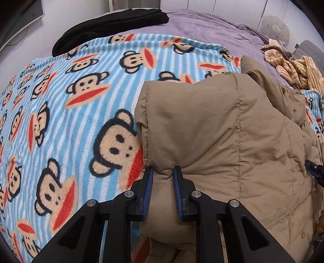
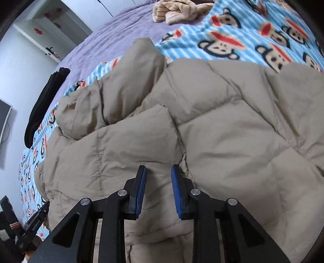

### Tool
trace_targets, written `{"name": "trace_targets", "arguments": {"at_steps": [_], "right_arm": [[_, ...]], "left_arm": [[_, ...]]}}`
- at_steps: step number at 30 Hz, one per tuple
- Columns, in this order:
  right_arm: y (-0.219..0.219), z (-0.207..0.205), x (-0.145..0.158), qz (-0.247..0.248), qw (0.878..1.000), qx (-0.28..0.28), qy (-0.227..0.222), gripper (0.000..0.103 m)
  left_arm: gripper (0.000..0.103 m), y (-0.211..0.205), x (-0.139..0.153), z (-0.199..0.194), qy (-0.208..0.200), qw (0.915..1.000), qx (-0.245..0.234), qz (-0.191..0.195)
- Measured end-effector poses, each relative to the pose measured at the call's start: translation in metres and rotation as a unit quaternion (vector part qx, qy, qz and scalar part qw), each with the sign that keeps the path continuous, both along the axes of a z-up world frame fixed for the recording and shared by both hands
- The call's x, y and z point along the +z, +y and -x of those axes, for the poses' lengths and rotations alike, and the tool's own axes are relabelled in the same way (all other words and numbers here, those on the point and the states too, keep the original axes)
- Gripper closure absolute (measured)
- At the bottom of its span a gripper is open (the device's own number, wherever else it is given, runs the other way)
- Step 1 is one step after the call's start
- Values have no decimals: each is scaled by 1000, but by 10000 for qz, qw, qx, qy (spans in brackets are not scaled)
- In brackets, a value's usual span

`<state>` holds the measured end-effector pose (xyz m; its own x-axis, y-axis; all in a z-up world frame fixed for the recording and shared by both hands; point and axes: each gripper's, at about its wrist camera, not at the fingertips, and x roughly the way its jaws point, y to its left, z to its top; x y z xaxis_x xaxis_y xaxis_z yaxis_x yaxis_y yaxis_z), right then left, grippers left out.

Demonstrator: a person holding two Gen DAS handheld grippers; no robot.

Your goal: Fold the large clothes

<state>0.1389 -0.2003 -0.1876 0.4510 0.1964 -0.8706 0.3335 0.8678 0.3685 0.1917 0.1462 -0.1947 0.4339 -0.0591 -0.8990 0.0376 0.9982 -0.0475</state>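
Observation:
A large tan puffer jacket [image 1: 222, 129] lies on a blue striped monkey-print blanket [image 1: 60, 113]. My left gripper [image 1: 163, 170] is shut on a fold of the jacket's left edge, fabric pinched between its blue pads. In the right wrist view the jacket [image 2: 202, 125] fills the middle, with a sleeve folded over its body. My right gripper [image 2: 158, 168] sits at the jacket's near edge, jaws slightly apart with tan fabric between them; the grip is unclear. The left gripper [image 2: 38, 220] shows at the lower left of that view.
A folded black garment [image 1: 113, 22] lies at the blanket's far edge on the purple bedspread [image 1: 212, 26]. A crumpled yellow striped garment [image 1: 293, 66] lies at the far right. A monitor [image 1: 18, 18] hangs on the wall at left. White cabinets [image 2: 50, 28] stand behind the bed.

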Motion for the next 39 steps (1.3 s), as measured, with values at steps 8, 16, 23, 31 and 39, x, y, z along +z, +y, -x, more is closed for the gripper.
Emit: {"name": "trace_targets", "arguments": {"at_steps": [8,16,23,31,39], "right_arm": [[-3,7,16,670,9975,-116,205,77],[-21,63,36,66,9996,-126,229,49],[-42,106,35,-641,9968,-391,290,33],[-76,139,37,-922,9928,-725,256,27],[-114,158,37,-1022,9906,-868,271,22]], "left_arm": [[81,-10,17,4,154,9993,-46,-343],[81,-38,44,35,231,9986,-443,-150],[80,-79,48,62,398,9970,-646,-137],[80,-127,39,86,604,9933,-956,-246],[1,-167,47,98,401,9941,-918,-411]]}}
